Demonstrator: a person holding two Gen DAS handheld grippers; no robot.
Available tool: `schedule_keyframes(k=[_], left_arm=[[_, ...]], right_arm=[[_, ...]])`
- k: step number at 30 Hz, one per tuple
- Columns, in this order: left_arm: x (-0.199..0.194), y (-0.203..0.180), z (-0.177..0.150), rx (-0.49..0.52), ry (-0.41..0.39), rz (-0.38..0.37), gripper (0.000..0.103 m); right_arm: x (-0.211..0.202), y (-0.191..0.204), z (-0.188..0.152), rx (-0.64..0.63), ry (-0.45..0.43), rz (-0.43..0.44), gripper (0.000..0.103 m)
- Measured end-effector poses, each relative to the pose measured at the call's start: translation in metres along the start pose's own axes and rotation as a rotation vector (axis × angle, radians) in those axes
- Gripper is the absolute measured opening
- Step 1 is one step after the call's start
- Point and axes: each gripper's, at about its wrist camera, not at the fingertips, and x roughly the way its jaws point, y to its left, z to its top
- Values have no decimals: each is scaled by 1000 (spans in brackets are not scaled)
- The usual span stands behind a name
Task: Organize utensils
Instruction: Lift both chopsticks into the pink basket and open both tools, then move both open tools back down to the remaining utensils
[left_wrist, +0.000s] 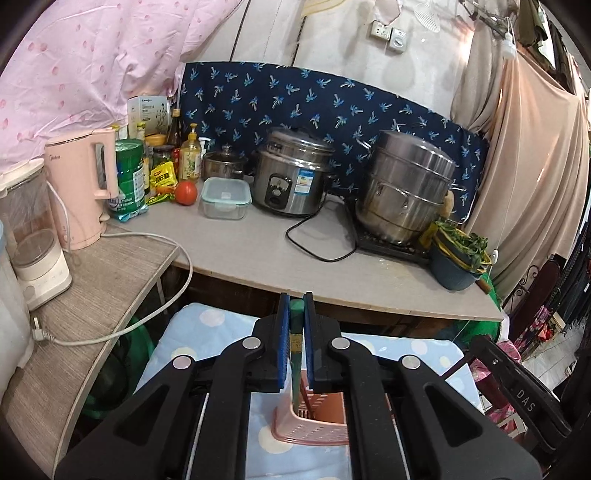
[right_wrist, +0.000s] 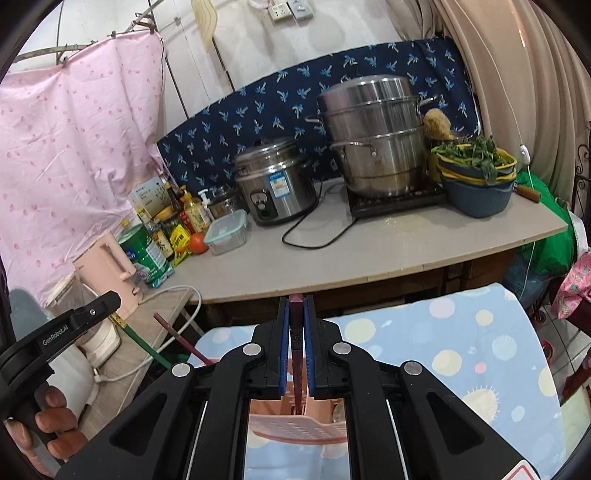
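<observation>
— Gripping what, left to right?
— My left gripper (left_wrist: 296, 314) clamps a green chopstick (left_wrist: 295, 354); my right gripper (right_wrist: 296, 314) clamps a maroon chopstick (right_wrist: 296, 354). Both tips reach the pink holder (left_wrist: 317, 424).
— Only the right view shows?
— My hand (right_wrist: 48, 424).

My left gripper (left_wrist: 296, 314) and right gripper (right_wrist: 296, 317) are matte black plastic with blue ribbed pads (left_wrist: 283, 332) and round silver pivot screws (left_wrist: 251, 343). White lettering reads "GenRobot.AI" on one handle, "DAS" on the other body.
</observation>
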Motion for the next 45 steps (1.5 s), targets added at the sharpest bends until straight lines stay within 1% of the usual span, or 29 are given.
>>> schedule_keyframes(k=[2, 3, 5, 6, 7, 9, 10, 12, 13, 18, 23, 26, 28, 32, 35, 37, 45], left_arm=[[1, 2, -3, -4, 4, 3, 7], [2, 2, -4, -7, 6, 4, 7], [2, 3, -6, -8, 10, 19, 10], [1, 3, -6, -10, 16, 22, 18], [-1, 4, -6, -15, 20, 23, 28], [-7, 4, -8, -17, 9, 25, 35], [-11, 4, -9, -11, 7, 27, 37], [-20, 3, -12, -1, 5, 27, 39], [-25, 4, -14, 0, 4, 28, 43], [-55, 9, -31, -8, 18, 28, 54], [-81, 16, -64, -1, 73, 33, 56], [-93, 21, -86, -6, 96, 29, 56], [-99, 26, -107, -4, 121, 38, 56], [-109, 30, -146, 29, 170, 55, 56], [-119, 31, -173, 69, 188, 68, 56], [-124, 31, -188, 78, 205, 61, 56], [-142, 33, -248, 105, 288, 55, 56]], right_arm=[[1, -2, -3, 4, -1, -6, 13], [0, -2, -4, 2, -4, -11, 14], [-3, -3, -5, 5, -8, -16, 17], [-5, -4, -5, 8, -11, -16, 18], [-8, -5, -5, 13, -16, -14, 21], [-15, -6, -5, 18, -26, -15, 25], [-20, -6, -5, 18, -32, -16, 28], [-29, -5, -7, 16, -37, -13, 29], [-35, -5, -9, 15, -38, -9, 29], [-65, 3, -28, -10, -31, 5, 30], [-93, 8, -66, -24, 9, 18, 30], [-106, 5, -94, -9, 58, 32, 30], [-115, 1, -114, -1, 86, 34, 30], [-129, -3, -157, -30, 146, -3, 30], [-139, -4, -191, -87, 187, -49, 30], [-146, -4, -213, -120, 215, -71, 30], [-156, -12, -280, -118, 315, -98, 30]])
